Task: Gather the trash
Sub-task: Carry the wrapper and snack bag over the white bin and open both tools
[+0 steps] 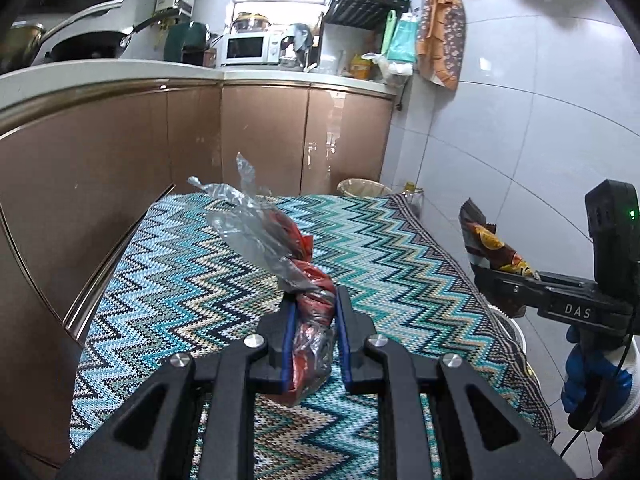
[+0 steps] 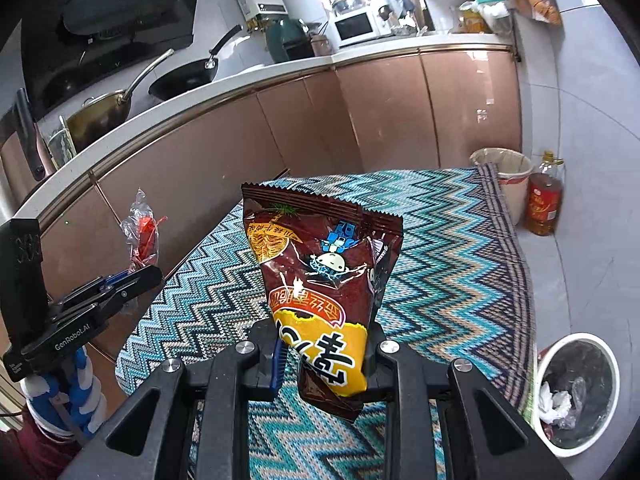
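My left gripper (image 1: 316, 308) is shut on a crumpled clear and red plastic wrapper (image 1: 280, 248) and holds it above the zigzag-patterned tablecloth (image 1: 192, 272). It also shows at the left of the right wrist view (image 2: 132, 276) with the wrapper (image 2: 144, 232). My right gripper (image 2: 326, 350) is shut on a dark red and yellow snack bag (image 2: 324, 280), held upright above the cloth (image 2: 448, 264). In the left wrist view the right gripper (image 1: 504, 276) holds the snack bag (image 1: 492, 244) at the table's right edge. A white trash bin (image 2: 576, 396) with a dark liner stands low right.
Brown cabinets (image 1: 264, 136) under a white counter run behind and left of the table. A second lined bin (image 2: 504, 172) and an oil bottle (image 2: 542, 200) stand on the floor past the far end. A tiled wall (image 1: 520, 128) is on the right.
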Available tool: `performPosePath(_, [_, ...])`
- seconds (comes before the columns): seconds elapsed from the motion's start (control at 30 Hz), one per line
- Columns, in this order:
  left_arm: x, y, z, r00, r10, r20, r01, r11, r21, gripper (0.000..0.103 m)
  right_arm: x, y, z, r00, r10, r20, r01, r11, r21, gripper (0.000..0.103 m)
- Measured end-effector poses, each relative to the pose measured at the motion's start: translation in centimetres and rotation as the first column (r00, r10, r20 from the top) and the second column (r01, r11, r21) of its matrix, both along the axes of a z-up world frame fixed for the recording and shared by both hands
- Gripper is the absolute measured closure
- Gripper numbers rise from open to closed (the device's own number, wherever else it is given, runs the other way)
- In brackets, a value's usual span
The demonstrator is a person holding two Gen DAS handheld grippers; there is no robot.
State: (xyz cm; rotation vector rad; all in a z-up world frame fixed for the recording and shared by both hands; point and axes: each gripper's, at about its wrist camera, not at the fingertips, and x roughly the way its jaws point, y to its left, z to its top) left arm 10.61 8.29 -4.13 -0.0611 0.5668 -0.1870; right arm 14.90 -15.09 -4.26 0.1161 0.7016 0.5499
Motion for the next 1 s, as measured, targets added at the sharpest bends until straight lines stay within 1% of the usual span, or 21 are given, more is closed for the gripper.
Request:
performPosePath(0.27, [-1.3,-2.3,1.6,0.999,-0.026,0.032,0.024,0.999,0.038,0.086,-2.3,-2.7,1.3,0.998,-0.05,0.045,0.05,0.999,0.005,0.08])
performPosePath(0.43, [-1.3,-4.3,2.5,0.998,-0.055,0.04,0.052,0.996,0.069,0.086,-3.1,-4.9,1.8,0.994,-0.08,0.068,0.079,0.997,0.02,0.08])
performPosePath(0.6, [-0.3,-8.1,3.2,0.993,-0.114,0.035,0.11,0.987,0.116,0.086,-3.4,-7.9,1.7,0.989,-0.122,0.083,0.119,0.992,0.042,0.08])
performPosePath(0.7, [0.7,-11.3,3.4,0.986,-0.168,0.023,0.163,0.976,0.141,0.086,-3.6,-10.3,1.3,0.983,-0.165,0.085,0.161,0.986,0.046,0.08])
performPosePath(0.83, [2.7,-16.8,2.9,0.962,-0.271,-0.027,0.272,0.951,0.15,0.086,-3.6,-14.8,-0.1,0.967,-0.248,0.061,0.245,0.968,0.053,0.079])
performPosePath(0.9, [3.8,-19.9,2.3,0.944,-0.326,-0.058,0.331,0.931,0.153,0.086,-3.5,-17.1,-1.0,0.954,-0.296,0.042,0.294,0.955,0.046,0.079])
performPosePath(1.0, [5.4,-24.8,1.0,0.907,-0.405,-0.113,0.418,0.897,0.144,0.086,-3.4,-20.6,-2.7,0.931,-0.364,-0.003,0.364,0.93,0.045,0.079])
